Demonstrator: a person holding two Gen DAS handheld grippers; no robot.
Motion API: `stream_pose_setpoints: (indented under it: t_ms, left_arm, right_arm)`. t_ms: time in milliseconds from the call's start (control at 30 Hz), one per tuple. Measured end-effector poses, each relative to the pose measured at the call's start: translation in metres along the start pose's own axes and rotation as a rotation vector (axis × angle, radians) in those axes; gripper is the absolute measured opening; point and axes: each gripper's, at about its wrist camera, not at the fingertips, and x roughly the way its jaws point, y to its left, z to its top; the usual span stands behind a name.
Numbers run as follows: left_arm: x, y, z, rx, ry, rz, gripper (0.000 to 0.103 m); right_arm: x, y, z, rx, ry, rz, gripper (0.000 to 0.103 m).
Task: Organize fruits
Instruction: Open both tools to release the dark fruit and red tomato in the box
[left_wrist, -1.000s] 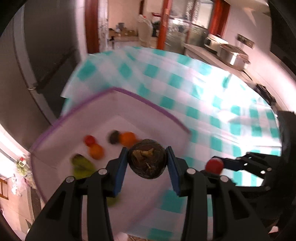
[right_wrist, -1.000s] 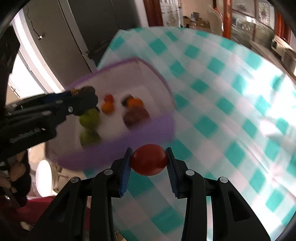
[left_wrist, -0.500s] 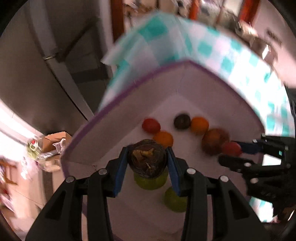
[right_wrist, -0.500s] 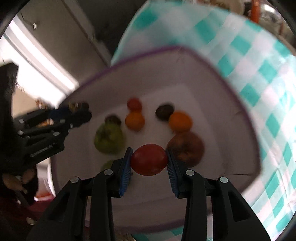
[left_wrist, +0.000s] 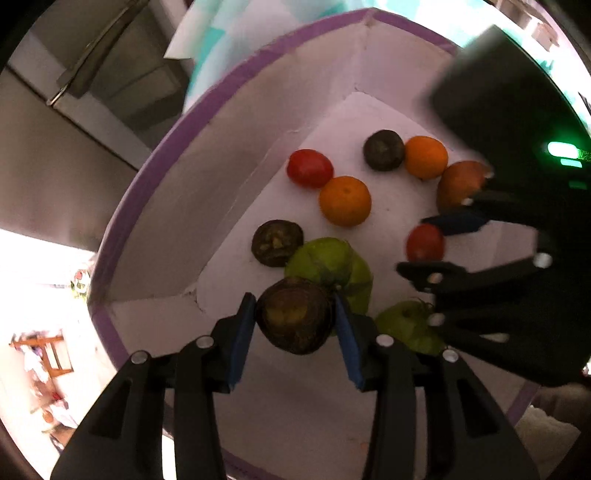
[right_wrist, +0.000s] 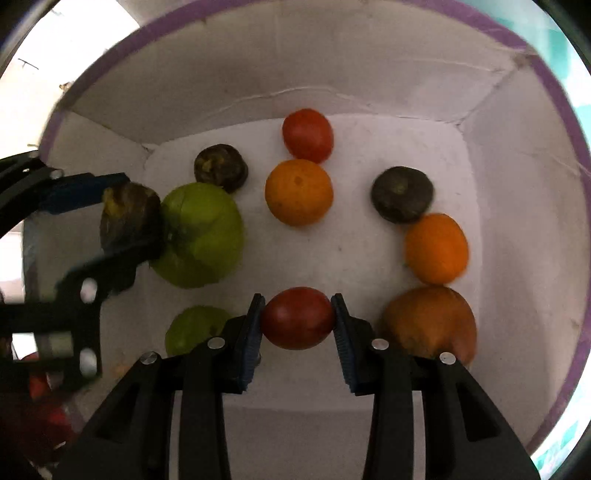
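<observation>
A white box with a purple rim (left_wrist: 155, 155) (right_wrist: 554, 88) holds several fruits. My left gripper (left_wrist: 295, 325) is shut on a dark brown fruit (left_wrist: 293, 319) and holds it inside the box over a green fruit (left_wrist: 332, 262). My right gripper (right_wrist: 297, 319) is shut on a red tomato (right_wrist: 297, 317) and holds it low in the box. The right gripper also shows in the left wrist view (left_wrist: 424, 243), and the left gripper in the right wrist view (right_wrist: 125, 218). On the box floor lie two oranges (right_wrist: 299, 192) (right_wrist: 436, 247), a red tomato (right_wrist: 308, 134), two dark fruits (right_wrist: 221, 168) (right_wrist: 402, 194) and a brown-orange fruit (right_wrist: 430, 321).
A second green fruit (right_wrist: 192, 328) lies at the near left of the box floor. The box stands on a teal checked cloth (left_wrist: 207, 48). Grey cabinet doors (left_wrist: 74, 92) stand beyond the table's edge.
Both grippers have moved from above the table and box edge down into the box, each still holding its fruit. The fruits on the box floor have not moved.
</observation>
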Motion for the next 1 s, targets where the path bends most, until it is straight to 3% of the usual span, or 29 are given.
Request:
stream_pose_setpoints:
  t_ms: [233, 300, 367, 567, 733, 800, 900, 1000]
  left_arm:
    - [-0.001, -0.005, 0.002, 0.033, -0.025, 0.005, 0.047]
    - [-0.003, -0.004, -0.001, 0.033, -0.033, 0.017, 0.047]
    - [-0.003, -0.001, -0.003, 0.025, -0.033, 0.018, 0.051]
    - [-0.004, -0.003, 0.003, -0.033, -0.045, 0.044, 0.06]
    - [-0.016, -0.005, 0.0, -0.098, -0.079, 0.014, 0.07]
    - [-0.026, -0.008, -0.002, -0.117, -0.118, 0.02, 0.076]
    - [-0.047, -0.018, -0.008, -0.143, -0.213, 0.079, 0.089]
    - [-0.077, -0.031, -0.018, -0.165, -0.338, 0.098, 0.093]
  right_arm:
    - [0.011, -0.001, 0.005, 0.023, 0.026, -0.028, 0.038]
    - [0.011, -0.002, 0.012, 0.032, 0.017, -0.037, 0.045]
    - [0.006, -0.002, 0.009, 0.046, -0.004, -0.04, 0.054]
    - [-0.01, -0.004, 0.001, 0.065, -0.079, -0.071, 0.063]
    - [-0.031, -0.014, -0.018, 0.084, -0.155, -0.078, 0.069]
    - [-0.041, -0.018, -0.037, 0.105, -0.188, -0.114, 0.085]
    - [-0.058, -0.026, -0.056, 0.125, -0.268, -0.104, 0.086]
    - [-0.078, -0.036, -0.075, 0.155, -0.368, -0.066, 0.087]
